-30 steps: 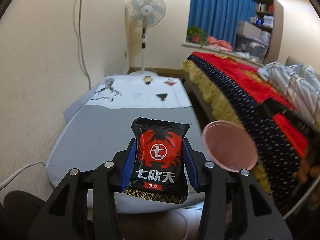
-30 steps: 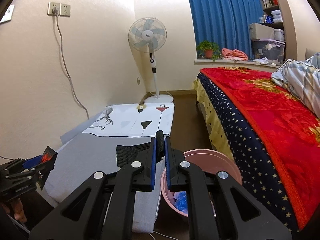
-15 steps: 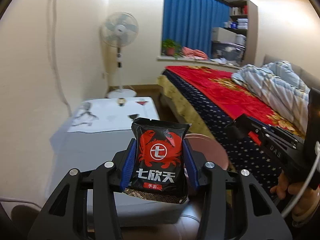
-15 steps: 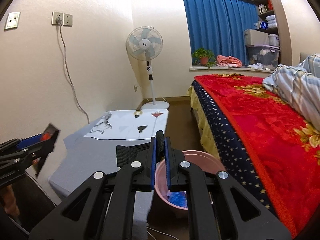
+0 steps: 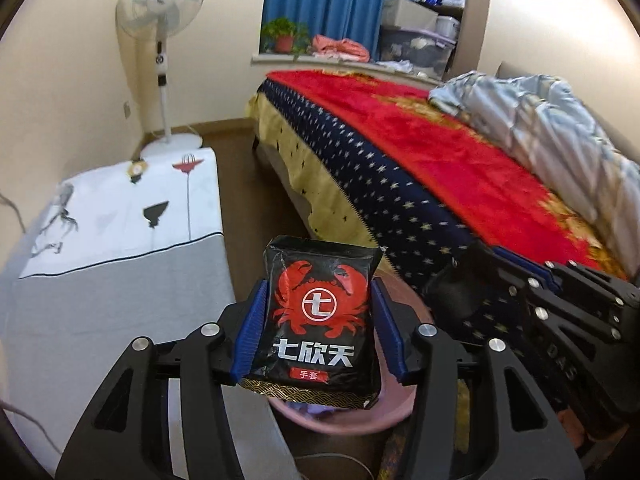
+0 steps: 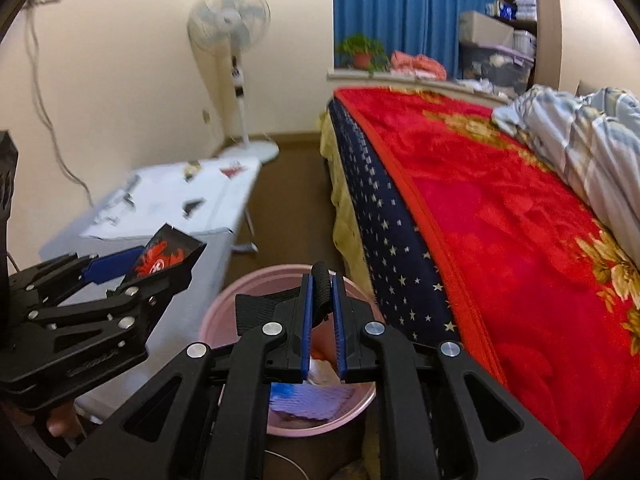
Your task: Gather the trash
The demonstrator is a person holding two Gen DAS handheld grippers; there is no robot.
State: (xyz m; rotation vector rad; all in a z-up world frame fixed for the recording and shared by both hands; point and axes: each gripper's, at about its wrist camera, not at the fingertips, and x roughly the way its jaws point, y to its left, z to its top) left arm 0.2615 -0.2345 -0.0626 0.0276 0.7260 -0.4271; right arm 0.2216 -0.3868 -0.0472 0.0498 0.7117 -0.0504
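Observation:
My left gripper is shut on a black packet with a red crab print and holds it upright over the near rim of a pink bin. In the right wrist view the left gripper with the packet hangs at the bin's left side. My right gripper is shut on a black strap above the pink bin, which holds blue, white and lilac scraps.
A low table with a grey and white printed cloth stands to the left of the bin. A bed with a red and navy starred blanket runs along the right. A white standing fan stands by the far wall.
Both grippers have moved toward the pink bin and tilted down. The left gripper with the packet has swung right from over the table to over the bin's rim.

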